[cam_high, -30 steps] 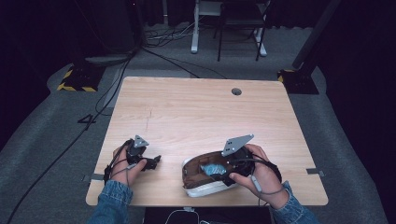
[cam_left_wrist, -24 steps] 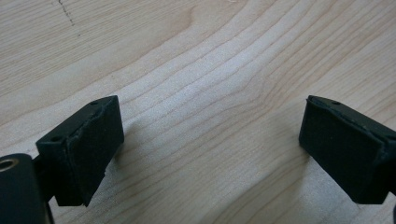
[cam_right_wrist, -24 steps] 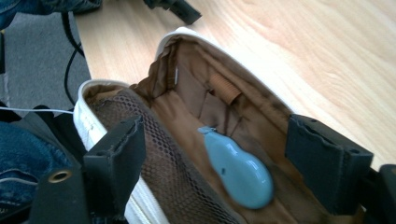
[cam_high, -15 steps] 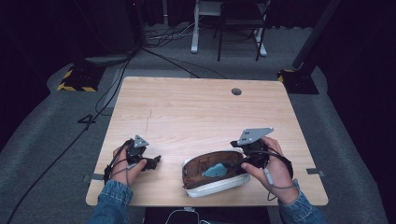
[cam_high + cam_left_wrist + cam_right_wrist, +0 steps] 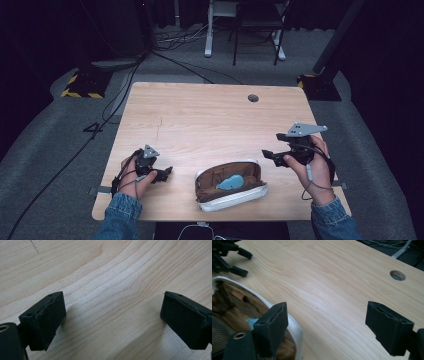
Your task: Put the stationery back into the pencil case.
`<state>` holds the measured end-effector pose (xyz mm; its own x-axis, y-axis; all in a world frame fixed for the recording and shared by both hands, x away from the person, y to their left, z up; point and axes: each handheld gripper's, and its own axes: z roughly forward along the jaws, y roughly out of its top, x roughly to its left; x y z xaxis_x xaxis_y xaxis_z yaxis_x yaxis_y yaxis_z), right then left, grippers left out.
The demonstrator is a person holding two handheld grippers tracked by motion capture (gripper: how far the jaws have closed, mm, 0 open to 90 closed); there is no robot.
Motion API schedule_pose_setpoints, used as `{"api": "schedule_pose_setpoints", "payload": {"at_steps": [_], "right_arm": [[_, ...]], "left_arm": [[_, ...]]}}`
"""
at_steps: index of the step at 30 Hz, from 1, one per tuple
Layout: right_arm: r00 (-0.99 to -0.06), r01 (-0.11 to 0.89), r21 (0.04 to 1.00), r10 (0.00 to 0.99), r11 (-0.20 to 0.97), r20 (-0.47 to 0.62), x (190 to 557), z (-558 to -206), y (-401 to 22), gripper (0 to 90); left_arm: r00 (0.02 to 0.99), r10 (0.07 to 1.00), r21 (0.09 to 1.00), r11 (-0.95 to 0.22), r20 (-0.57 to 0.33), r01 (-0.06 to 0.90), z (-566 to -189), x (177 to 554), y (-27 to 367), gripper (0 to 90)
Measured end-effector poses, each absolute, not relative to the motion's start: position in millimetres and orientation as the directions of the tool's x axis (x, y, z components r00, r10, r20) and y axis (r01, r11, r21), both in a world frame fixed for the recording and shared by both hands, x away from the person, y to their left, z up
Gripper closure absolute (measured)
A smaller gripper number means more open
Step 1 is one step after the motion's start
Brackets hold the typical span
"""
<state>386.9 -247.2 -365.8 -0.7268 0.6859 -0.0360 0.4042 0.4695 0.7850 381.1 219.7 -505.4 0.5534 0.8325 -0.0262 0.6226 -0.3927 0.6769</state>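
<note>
Two grippers gape empty. Open pouch lies sideways, at eight o'clock from the right one, which is nearer.

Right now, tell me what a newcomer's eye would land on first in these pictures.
First, the open pouch, white outside and brown inside, lying at the table's near edge with a light blue object in it. Then the two hand-held tongs flanking it: the left tongs low over the wood, the right tongs raised beside the pouch. Both have their jaws apart and hold nothing.
</note>
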Motion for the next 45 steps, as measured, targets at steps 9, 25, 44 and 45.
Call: {"api": "schedule_pose_setpoints", "payload": {"at_steps": [9, 25, 44, 45], "right_arm": [[-0.639, 0.467, 0.789, 0.769, 0.400, -0.012, 402.3, -377.5, -286.9, 17.0], [-0.504, 0.547, 0.781, 0.864, 0.301, 0.020, 427.0, -418.3, -325.8, 16.2], [-0.459, 0.575, 0.770, 0.888, 0.276, 0.025, 443.3, -463.6, -345.6, 16.1], [-0.458, 0.578, 0.768, 0.889, 0.276, 0.025, 443.6, -465.6, -345.3, 16.0]], "left_arm": [[0.557, 0.830, 0.674, -0.400, -0.021, 0.622, -505.4, 383.6, 219.9, 4.1], [0.547, 0.837, 0.677, -0.388, -0.026, 0.625, -505.8, 384.5, 219.6, 3.7], [0.548, 0.836, 0.677, -0.389, -0.026, 0.625, -505.8, 384.7, 219.6, 3.5], [0.548, 0.836, 0.677, -0.388, -0.026, 0.625, -505.9, 384.7, 219.5, 3.5]]}}
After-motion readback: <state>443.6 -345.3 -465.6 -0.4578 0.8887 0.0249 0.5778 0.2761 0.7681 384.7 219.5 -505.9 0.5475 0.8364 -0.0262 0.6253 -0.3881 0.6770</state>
